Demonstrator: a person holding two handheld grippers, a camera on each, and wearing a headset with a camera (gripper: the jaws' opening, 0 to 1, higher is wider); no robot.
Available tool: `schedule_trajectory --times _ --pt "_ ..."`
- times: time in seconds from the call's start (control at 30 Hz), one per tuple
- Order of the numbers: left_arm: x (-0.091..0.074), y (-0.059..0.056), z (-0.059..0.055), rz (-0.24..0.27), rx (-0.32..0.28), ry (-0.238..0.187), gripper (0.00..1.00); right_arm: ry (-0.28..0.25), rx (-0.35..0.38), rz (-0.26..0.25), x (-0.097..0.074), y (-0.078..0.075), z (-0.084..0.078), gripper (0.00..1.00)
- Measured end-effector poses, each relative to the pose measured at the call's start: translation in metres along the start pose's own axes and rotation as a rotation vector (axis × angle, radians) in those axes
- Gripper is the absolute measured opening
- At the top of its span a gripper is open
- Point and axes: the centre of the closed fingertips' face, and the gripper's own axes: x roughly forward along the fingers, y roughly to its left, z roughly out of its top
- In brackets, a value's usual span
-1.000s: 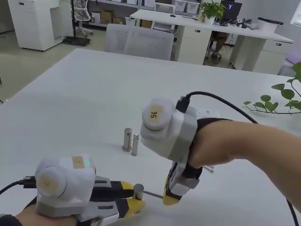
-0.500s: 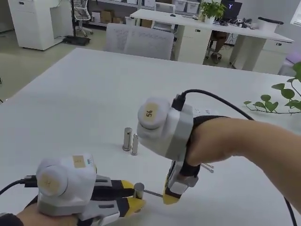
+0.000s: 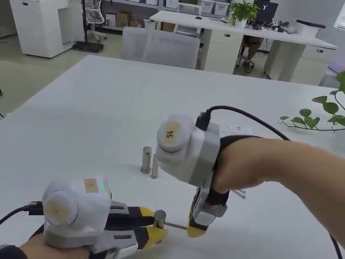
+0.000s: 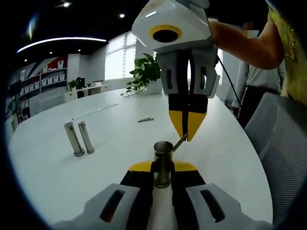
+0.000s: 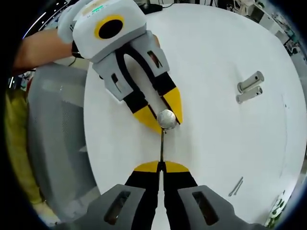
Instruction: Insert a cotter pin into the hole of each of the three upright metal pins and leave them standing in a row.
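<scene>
Hiding inside right hand-held gripper (image 5: 161, 165): cotter pin (image 5: 161, 143) tail

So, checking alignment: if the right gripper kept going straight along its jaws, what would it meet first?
Likely the pin held by the left gripper; the cotter pin in the right gripper points right at it.

metal pin (image 3: 145, 160) x3 | gripped cotter pin (image 5: 162, 141) x1 | loose cotter pins (image 5: 235, 186): count unclear | hand-held gripper (image 3: 155, 232) x2

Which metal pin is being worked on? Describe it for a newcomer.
At the near edge of the white table, find the left gripper. The metal pin stands upright between its yellow-tipped jaws, the right gripper's cotter pin reaching its top. Its two neighbours stand free, farther back.
</scene>
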Motion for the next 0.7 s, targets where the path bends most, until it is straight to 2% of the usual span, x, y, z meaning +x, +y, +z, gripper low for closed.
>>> schedule_trajectory --times 0.7 --pt "-0.0006 0.0006 0.0000 0.001 0.001 0.000 0.11 -0.013 -0.004 -0.026 -0.0102 -0.0034 0.0032 0.03"
